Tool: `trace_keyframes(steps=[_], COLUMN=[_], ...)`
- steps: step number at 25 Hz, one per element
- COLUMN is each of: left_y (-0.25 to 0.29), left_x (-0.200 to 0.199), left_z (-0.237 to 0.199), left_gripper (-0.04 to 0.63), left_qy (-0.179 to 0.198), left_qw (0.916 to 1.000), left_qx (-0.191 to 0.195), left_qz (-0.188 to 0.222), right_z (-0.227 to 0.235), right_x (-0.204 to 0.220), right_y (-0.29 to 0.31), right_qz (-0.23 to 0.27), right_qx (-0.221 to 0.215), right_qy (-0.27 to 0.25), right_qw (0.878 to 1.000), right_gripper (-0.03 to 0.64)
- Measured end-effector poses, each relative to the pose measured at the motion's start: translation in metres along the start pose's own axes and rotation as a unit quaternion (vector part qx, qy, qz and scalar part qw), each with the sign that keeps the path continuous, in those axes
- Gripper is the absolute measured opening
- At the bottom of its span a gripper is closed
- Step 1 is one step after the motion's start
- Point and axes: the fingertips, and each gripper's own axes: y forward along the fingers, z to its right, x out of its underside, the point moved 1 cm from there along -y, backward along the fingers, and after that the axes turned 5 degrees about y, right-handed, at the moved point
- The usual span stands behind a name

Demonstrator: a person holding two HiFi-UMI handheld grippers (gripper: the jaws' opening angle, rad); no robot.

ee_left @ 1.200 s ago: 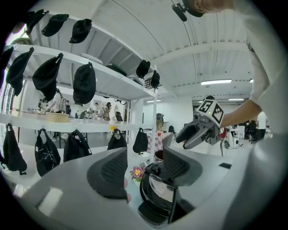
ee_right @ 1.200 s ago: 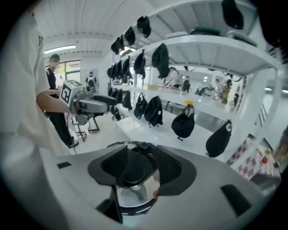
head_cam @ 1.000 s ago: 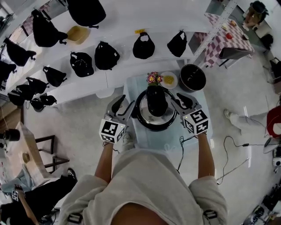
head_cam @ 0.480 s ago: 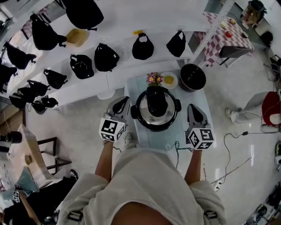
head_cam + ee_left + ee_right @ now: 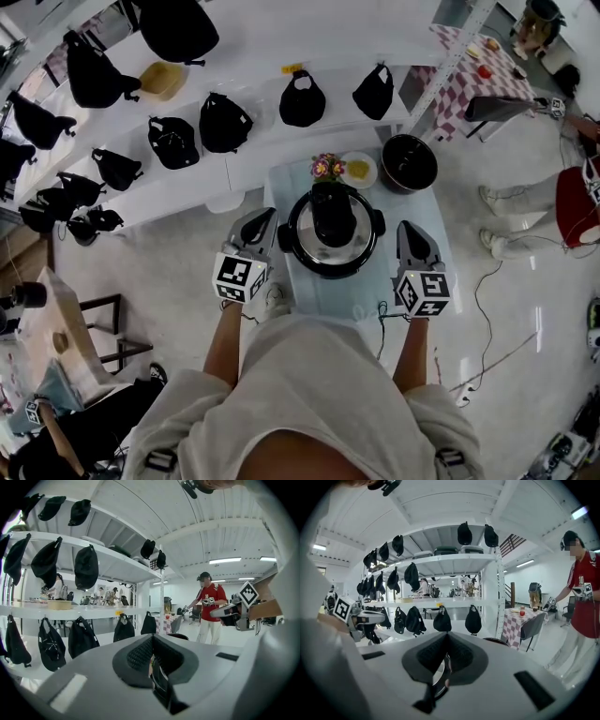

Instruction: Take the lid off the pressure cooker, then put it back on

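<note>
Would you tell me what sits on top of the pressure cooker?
The lid, with its tall black handle, sits on the pressure cooker. It covers the opening, so the inside cannot be seen.

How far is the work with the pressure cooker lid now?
Done, it seems: the lid sits on the pressure cooker. In hand: nothing; the left gripper and right gripper are shut and empty, each beside the cooker, apart from it. A second ago they stood open at its sides, so the lid was probably just released. Left: likely nothing, though the removal is not shown.
</note>
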Motion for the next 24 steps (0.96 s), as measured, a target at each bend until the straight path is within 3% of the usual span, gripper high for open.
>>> trace_keyframes(steps=[24], left_y=[0.001], left_x=[-0.001], left_z=[0.001], left_gripper=[0.006], left_qy=[0.001], left_qw=[1.0000], left_qx=[0.004], left_qz=[-0.004], right_z=[-0.011], right_x=[0.003], right_y=[0.009], right_qz=[-0.014], right_qx=[-0.009], right_qy=[-0.010], right_qw=[1.000], right_gripper=[0.000])
